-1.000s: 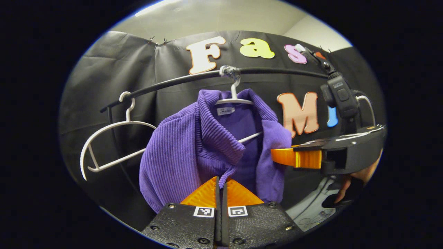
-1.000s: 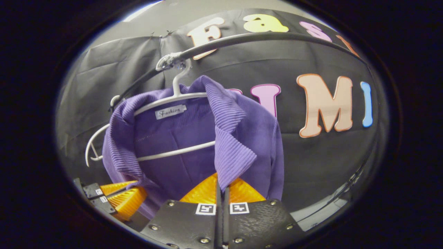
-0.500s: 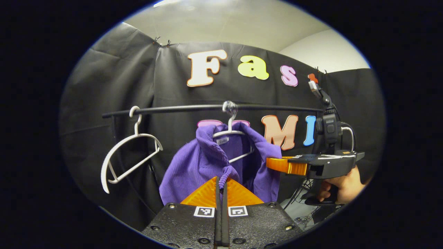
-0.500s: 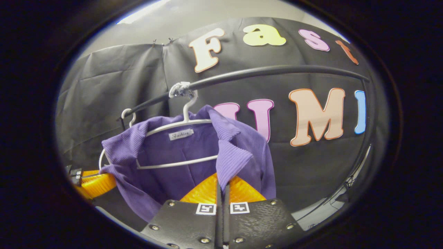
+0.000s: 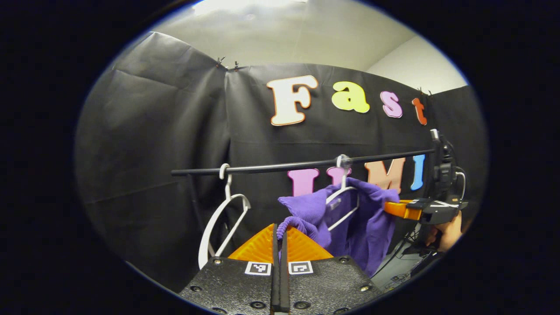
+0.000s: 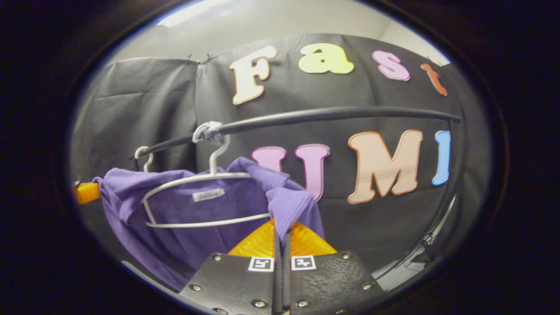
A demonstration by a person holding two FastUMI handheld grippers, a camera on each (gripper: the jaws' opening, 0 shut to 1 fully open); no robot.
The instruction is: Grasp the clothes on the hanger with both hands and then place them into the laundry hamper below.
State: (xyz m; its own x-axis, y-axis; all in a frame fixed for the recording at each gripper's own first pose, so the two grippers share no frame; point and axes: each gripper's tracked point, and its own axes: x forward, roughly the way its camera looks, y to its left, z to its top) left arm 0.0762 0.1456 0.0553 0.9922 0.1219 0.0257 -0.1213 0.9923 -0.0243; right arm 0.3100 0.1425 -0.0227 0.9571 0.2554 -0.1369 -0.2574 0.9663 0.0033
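Under the black rail [image 5: 302, 166], the purple garment [image 5: 363, 227] hangs stretched between two grippers, partly off its white hanger [image 6: 205, 201]. At the bottom of the left gripper view, the left gripper [image 5: 280, 238] has its orange fingers pressed together on a bunched fold of the fabric. At the bottom of the right gripper view, the right gripper [image 6: 282, 236] pinches the ribbed collar edge the same way. Beside it on the rail, an empty white hanger [image 5: 223, 218] dangles. A hand [image 5: 446, 229] holds the right gripper's handle.
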